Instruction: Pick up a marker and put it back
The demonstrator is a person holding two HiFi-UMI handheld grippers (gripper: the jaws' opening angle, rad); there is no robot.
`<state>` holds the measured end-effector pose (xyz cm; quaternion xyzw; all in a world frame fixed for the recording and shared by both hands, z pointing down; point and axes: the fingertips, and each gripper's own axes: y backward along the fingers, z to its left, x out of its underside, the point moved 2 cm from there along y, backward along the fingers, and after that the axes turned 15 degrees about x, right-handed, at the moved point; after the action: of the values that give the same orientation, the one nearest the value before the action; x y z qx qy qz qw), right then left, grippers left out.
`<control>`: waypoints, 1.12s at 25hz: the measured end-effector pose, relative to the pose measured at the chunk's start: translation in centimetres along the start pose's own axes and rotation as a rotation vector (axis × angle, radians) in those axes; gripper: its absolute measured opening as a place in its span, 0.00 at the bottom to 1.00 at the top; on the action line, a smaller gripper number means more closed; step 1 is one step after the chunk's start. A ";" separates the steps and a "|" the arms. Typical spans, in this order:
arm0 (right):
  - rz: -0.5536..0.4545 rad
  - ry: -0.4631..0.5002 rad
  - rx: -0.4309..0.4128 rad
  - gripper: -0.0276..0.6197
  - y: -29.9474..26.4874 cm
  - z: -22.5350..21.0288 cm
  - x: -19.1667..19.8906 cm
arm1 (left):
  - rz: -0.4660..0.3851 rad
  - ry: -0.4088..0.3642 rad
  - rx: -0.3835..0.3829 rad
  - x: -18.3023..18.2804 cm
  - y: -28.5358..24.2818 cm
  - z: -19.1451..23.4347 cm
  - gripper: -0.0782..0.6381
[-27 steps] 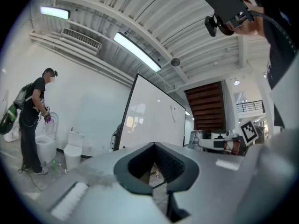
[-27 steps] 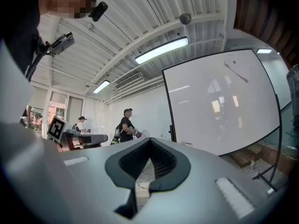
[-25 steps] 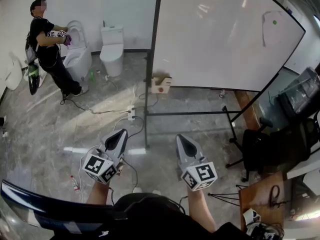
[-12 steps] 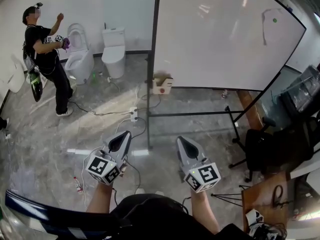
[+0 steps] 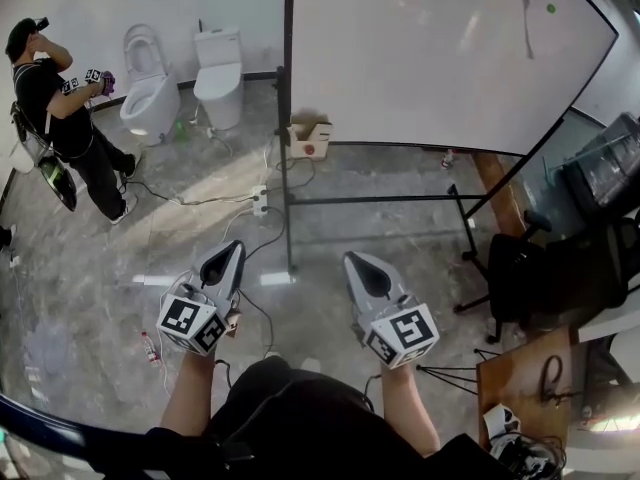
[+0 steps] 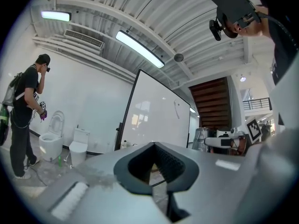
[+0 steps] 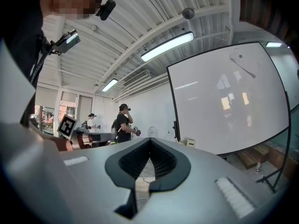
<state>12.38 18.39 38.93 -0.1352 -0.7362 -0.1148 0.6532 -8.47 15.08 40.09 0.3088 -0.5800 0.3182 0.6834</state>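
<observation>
1. Grey stone floor [image 5: 90, 268] spreads beneath both pairs of fingertips; the whiteboard [image 5: 430, 58] stands ahead of them.
2. Left gripper [image 5: 237, 246] and right gripper [image 5: 351, 258]: jaws pressed together, nothing between them.
3. Marker: too small to make out anywhere.

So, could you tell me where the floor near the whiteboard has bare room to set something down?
Bare floor lies between the whiteboard's base bar and the chair. Another free patch is at left, between the person and the small bottle. It is crowded around the power strip, where cables run, and at right by the wooden desk.
</observation>
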 end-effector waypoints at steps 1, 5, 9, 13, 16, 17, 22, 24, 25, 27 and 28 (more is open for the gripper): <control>0.005 -0.007 -0.003 0.05 0.2 -0.3 0.3 | 0.001 0.011 -0.009 0.3 0.0 -0.1 0.12; 0.016 -0.006 -0.024 0.05 0.1 -0.9 0.7 | 0.002 0.034 -0.033 0.9 0.2 0.0 0.12; 0.013 -0.006 -0.034 0.05 -0.9 -1.6 0.8 | 0.012 0.011 -0.032 1.3 -0.6 0.3 0.12; 0.010 0.012 -0.042 0.05 -2.5 -1.7 0.6 | 0.020 0.020 -0.022 1.7 -2.1 1.4 0.12; 0.002 0.038 -0.044 0.05 -4.5 -1.8 0.2 | 0.020 0.027 -0.010 1.7 -3.6 2.9 0.12; 0.001 0.036 -0.043 0.06 -5.3 -1.9 0.1 | 0.020 0.029 -0.007 1.6 -4.1 3.7 0.12; 0.009 0.039 -0.026 0.06 -10.7 -1.9 -0.2 | 0.020 0.023 0.022 0.7 -6.7 8.5 0.12; 0.010 0.031 -0.009 0.05 -13.3 -1.8 -0.2 | 0.019 0.022 0.037 0.0 -7.5 10.8 0.12; 0.010 0.027 0.000 0.05 -14.7 -1.6 -0.3 | 0.020 0.023 0.046 -0.4 -7.9 11.9 0.12; 0.012 0.026 0.021 0.05 -17.5 -1.3 -0.5 | 0.023 0.026 0.067 -1.1 -8.6 14.3 0.12; 0.015 0.028 0.034 0.05 -18.8 -1.1 -0.6 | 0.029 0.022 0.080 -1.4 -9.0 15.4 0.12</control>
<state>6.93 0.36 38.61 -0.1279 -0.7278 -0.0990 0.6664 -10.68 -2.73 40.30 0.3239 -0.5638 0.3543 0.6720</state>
